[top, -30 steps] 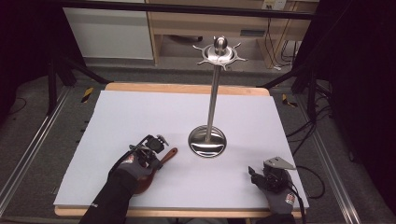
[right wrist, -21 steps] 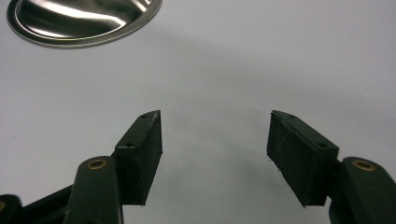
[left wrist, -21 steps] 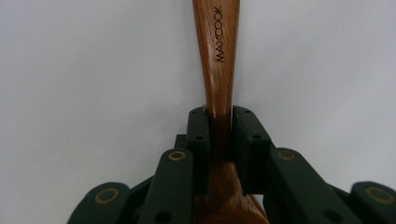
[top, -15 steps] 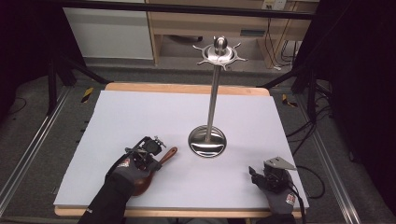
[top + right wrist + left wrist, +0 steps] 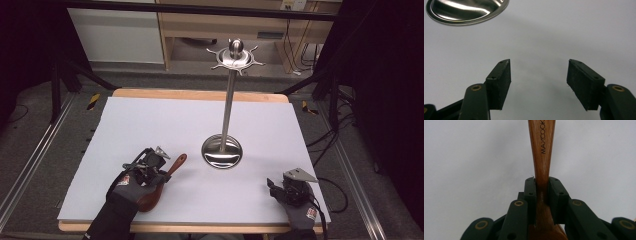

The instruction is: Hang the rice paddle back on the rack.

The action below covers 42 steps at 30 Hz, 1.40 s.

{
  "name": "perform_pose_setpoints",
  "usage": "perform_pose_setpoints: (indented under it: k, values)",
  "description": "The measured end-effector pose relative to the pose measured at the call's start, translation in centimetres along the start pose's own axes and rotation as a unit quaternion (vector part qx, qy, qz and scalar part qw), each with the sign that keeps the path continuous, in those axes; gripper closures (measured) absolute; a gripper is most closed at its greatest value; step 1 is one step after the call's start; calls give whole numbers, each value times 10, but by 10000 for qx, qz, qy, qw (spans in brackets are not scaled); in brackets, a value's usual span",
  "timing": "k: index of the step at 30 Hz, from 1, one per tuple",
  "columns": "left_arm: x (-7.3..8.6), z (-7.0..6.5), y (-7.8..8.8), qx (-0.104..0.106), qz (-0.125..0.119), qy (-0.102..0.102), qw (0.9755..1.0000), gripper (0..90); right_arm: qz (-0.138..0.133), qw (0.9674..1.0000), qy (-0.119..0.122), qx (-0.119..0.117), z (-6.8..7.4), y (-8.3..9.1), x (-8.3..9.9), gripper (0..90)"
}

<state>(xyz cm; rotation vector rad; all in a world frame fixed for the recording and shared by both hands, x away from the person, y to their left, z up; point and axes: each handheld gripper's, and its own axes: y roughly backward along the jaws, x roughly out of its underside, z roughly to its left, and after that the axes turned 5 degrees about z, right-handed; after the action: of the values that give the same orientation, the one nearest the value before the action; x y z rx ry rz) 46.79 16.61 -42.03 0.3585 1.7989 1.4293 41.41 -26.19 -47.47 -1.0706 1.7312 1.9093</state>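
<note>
White sheeting is covering the tabletop, with cabinets and cables behind it. A wooden spoon is being held near the front-left edge by the left gripper, whose jaws are clenched on the neck of the handle, just above the bowl; the handle is pointing toward the steel hanging stand, whose round base is resting near the middle. The right gripper is being kept low at the front right, jaws spread and holding nothing. The pick-up step appears to be in hand. Next, the spoon would probably need to be raised and carried to the stand's hooked crown.
</note>
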Motion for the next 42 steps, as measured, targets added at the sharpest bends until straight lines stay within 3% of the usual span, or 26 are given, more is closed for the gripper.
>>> perform_pose_setpoints:
  k: [6,12,19,27,35,39,41,42]
  values:
    - [11,-2,12,-38,-476,55,9988,771,-2,10000,0,3,0,0,0,361]
    - [19,-6,25,-42,-886,86,9960,771,14,10000,17,16,0,0,0,361]
    - [22,-10,38,-80,-1142,53,9934,773,3,10000,23,19,0,1,0,362]
    - [27,-16,55,-164,-1654,16,9861,773,-31,10000,86,29,1,2,0,364]
    - [28,-16,60,-276,-1952,79,9803,774,-59,9999,75,32,1,3,0,365]
    - [29,-17,66,-382,-2266,82,9732,774,-64,9999,91,40,1,3,0,365]
    - [29,-17,68,-396,-2310,79,9721,774,-70,9999,96,38,1,3,-1,365]
    - [29,-17,71,-417,-2428,107,9691,774,-60,9999,82,44,1,3,-1,365]
